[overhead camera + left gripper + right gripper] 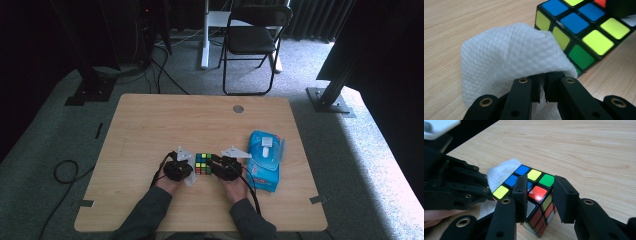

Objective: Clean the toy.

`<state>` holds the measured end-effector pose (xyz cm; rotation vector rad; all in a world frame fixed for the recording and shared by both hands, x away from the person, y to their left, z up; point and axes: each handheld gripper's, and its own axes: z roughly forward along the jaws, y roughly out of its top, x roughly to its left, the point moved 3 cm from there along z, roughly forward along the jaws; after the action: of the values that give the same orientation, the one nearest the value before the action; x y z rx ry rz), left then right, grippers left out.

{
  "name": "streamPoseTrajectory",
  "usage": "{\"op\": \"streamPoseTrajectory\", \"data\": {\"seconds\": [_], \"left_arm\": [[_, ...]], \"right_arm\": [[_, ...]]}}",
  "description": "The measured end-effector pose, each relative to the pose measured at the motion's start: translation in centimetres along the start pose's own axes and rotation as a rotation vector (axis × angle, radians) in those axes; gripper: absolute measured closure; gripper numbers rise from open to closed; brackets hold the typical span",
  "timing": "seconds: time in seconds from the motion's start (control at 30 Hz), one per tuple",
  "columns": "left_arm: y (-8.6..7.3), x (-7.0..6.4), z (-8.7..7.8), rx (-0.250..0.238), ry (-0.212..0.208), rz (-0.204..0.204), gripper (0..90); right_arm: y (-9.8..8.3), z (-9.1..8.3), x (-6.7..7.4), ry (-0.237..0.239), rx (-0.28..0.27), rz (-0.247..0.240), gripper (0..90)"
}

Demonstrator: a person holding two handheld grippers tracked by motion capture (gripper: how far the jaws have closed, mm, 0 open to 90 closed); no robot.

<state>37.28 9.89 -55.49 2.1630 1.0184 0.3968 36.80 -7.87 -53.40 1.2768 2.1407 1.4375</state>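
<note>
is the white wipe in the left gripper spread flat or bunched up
Bunched up. The white wipe humps in a folded mound over the left gripper, whose jaws pinch it, pressed against the cube.

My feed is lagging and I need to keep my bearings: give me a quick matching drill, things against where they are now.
Things:
1. white wipe
2. puzzle cube
3. blue wipes pack
4. folding chair

Places:
A. on the floor beyond the table
B. pinched in the left tongs
C. on the table, right of the cube
D. between the right tongs' jaws

Pairs: 1-B, 2-D, 3-C, 4-A
</note>
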Motion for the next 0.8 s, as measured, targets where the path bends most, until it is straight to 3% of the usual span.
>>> {"op": "streamPoseTrajectory", "data": {"seconds": [0.37, 0.47, 0.63, 0.8], "left_arm": [[1.0, -0.4, -2.9, -0.106, -0.050, -0.014, 85.0], [0.9, -0.9, -3.0, -0.093, -0.023, 0.021, 85.1], [0.1, -0.8, -2.4, -0.061, -0.023, 0.009, 85.1], [-1.0, -1.0, -0.7, -0.016, 0.007, 0.023, 85.2]], "right_arm": [[0.0, 0.0, -0.1, 0.006, 0.001, 0.005, 64.9], [0.0, 0.0, -0.1, 0.006, 0.000, 0.005, 64.9], [0.0, 0.0, 0.0, 0.005, 0.000, 0.006, 64.9], [0.0, 0.0, -0.1, 0.007, -0.001, 0.009, 65.8]]}}
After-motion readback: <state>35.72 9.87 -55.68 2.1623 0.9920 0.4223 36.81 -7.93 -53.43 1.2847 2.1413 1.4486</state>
